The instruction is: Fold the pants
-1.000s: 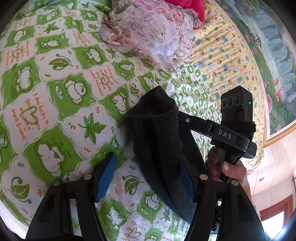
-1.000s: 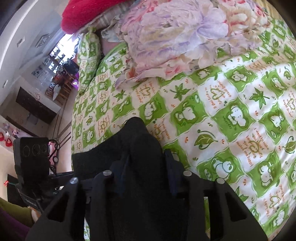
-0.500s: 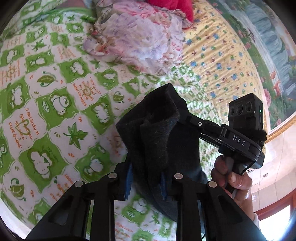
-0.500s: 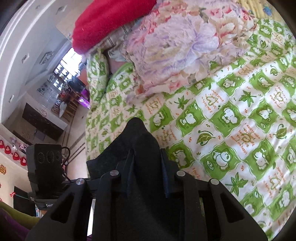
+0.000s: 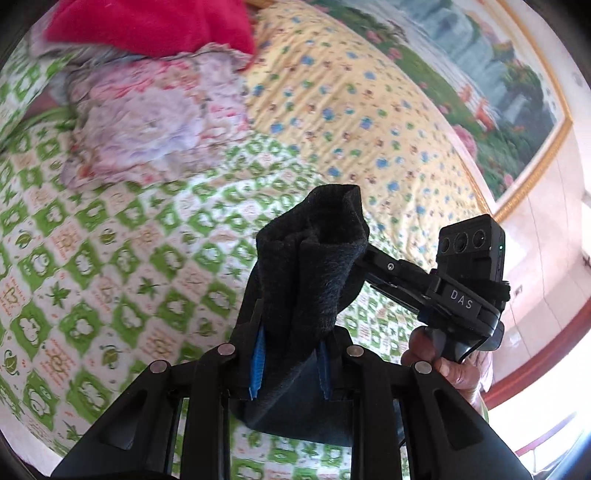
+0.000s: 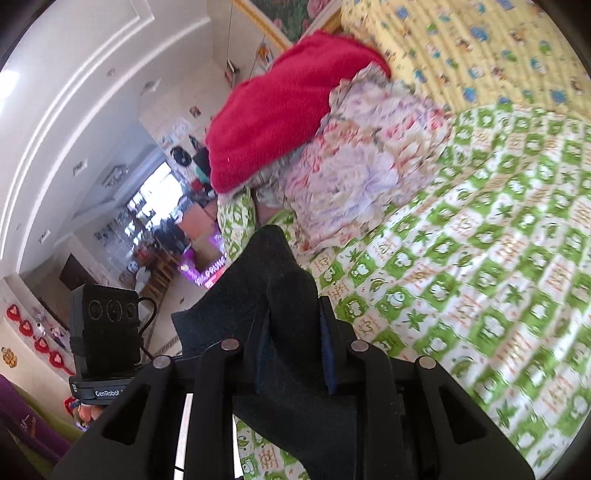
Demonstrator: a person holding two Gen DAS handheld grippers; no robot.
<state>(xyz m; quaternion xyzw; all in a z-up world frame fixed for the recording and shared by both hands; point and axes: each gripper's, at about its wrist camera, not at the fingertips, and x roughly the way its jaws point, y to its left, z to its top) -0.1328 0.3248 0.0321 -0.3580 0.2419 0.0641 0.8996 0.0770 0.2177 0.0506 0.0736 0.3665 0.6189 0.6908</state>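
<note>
The black fleecy pants (image 5: 314, 266) hang bunched between both grippers, lifted above the green-and-white patterned bed sheet (image 5: 110, 277). My left gripper (image 5: 290, 354) is shut on one edge of the pants, the fabric pinched between its blue pads. My right gripper (image 6: 293, 350) is shut on another edge of the pants (image 6: 273, 280). In the left wrist view the right gripper's body (image 5: 454, 295) and the hand holding it sit just right of the cloth. In the right wrist view the left gripper's body (image 6: 107, 332) shows at lower left.
A floral quilt (image 5: 147, 122) with a red blanket (image 5: 147, 26) on it lies at the bed's far end, beside a yellow patterned cover (image 5: 351, 110). A framed landscape painting (image 5: 498, 92) hangs on the wall. The room beyond the bed (image 6: 166, 221) shows at left.
My left gripper closed on the pants edge. Both grippers then rose and tilted up, lifting the pants off the sheet; the views now show more wall and room.
</note>
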